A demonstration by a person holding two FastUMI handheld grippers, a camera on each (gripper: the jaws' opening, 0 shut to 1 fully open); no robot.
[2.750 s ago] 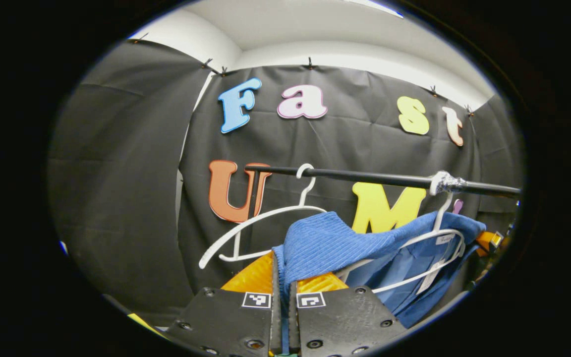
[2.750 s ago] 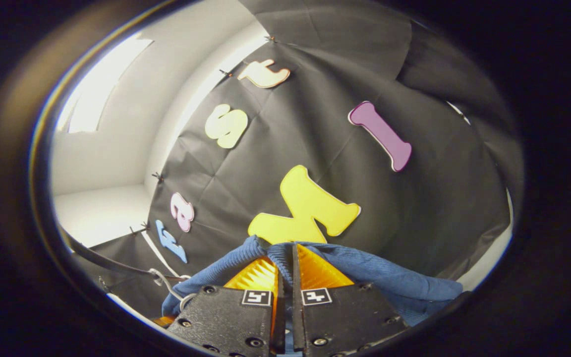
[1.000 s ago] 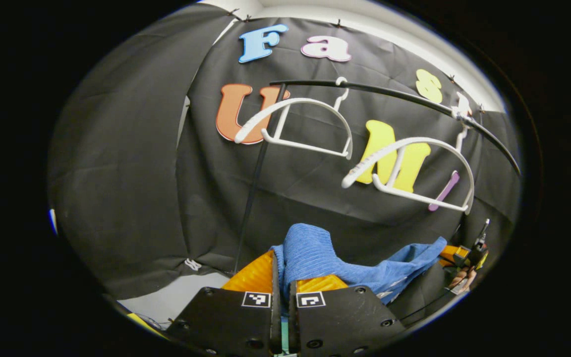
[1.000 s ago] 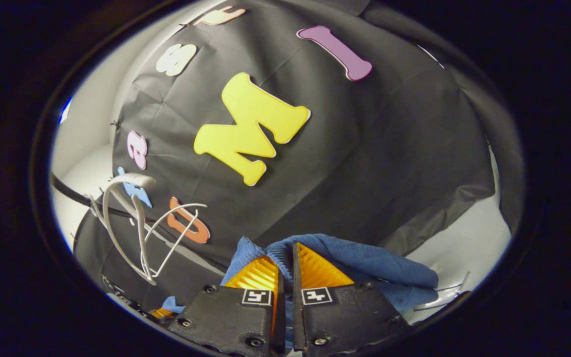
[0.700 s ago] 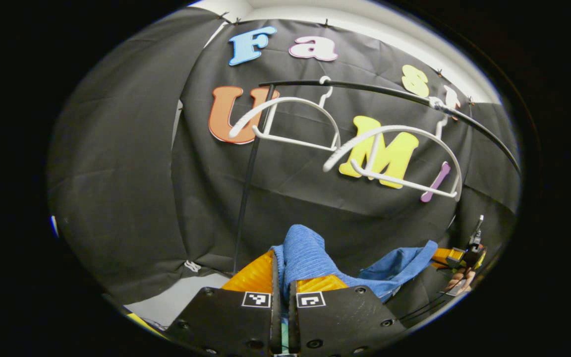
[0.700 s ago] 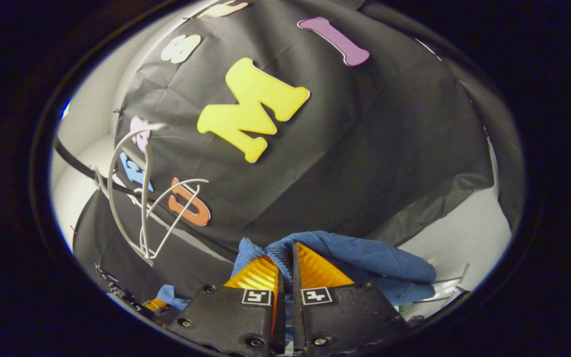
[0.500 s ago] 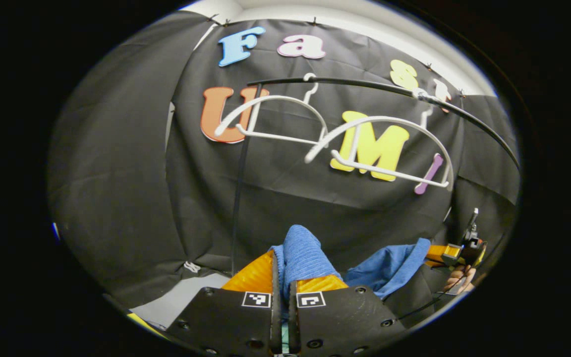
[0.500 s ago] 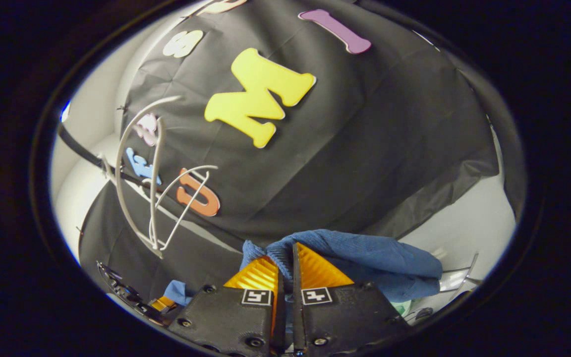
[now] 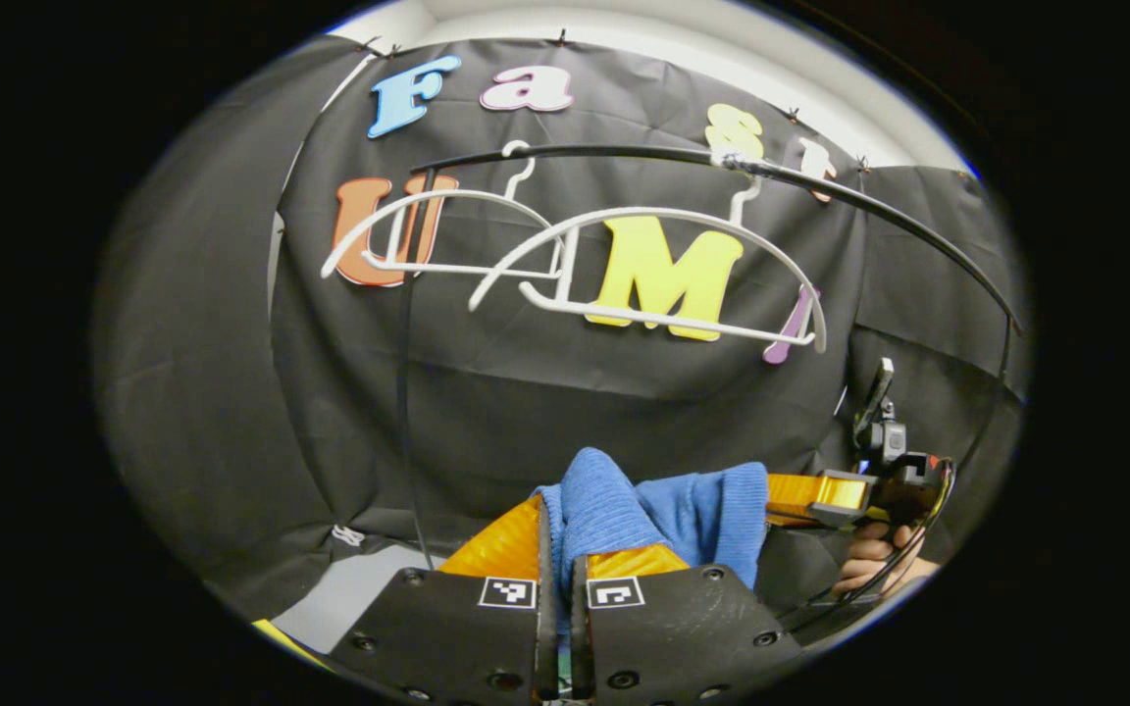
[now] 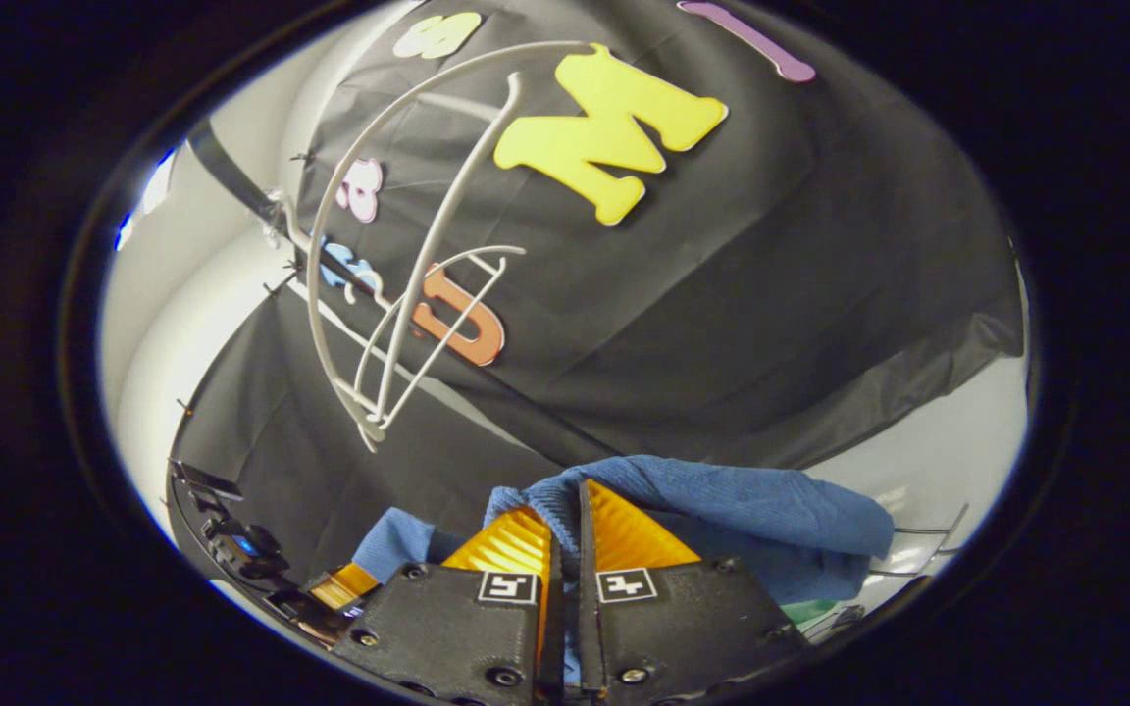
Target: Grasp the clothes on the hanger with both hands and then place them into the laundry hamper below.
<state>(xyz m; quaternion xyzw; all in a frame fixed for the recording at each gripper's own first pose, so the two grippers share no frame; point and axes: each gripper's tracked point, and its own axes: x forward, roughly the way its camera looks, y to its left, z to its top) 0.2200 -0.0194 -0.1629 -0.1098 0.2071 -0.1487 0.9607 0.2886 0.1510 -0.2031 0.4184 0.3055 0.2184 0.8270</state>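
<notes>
On my left gripper view, the left gripper [image 9: 557,534] is clamped on the blue garment [image 9: 614,505], its two fingers pressed together with a fold of the ribbed cloth pinched between them. The cloth bunches up just above the fingertips and runs across to the right gripper [image 9: 771,487], which I see farther off at the right edge with the person's hand [image 9: 869,564] wrapped around its handle.

On my right gripper view, the right gripper [image 10: 580,529] is also closed tight on the blue garment [image 10: 751,515], a ridge of fabric caught between the fingers and the rest spilling off to the right. The left gripper [image 10: 344,586] shows low at the left, a corner of the blue cloth beside it.

Above, the black rail [image 9: 820,201] carries two white hangers [image 9: 653,260], both bare, the garment well below them and apart from them. I see the same hangers [image 10: 398,284] tilted in my right gripper view.

At the bottom right of that view I can make out thin wire pieces [image 10: 918,549] against the pale floor and a scrap of green beneath the cloth; I cannot tell whether that is the hamper or what lies in it.
</notes>
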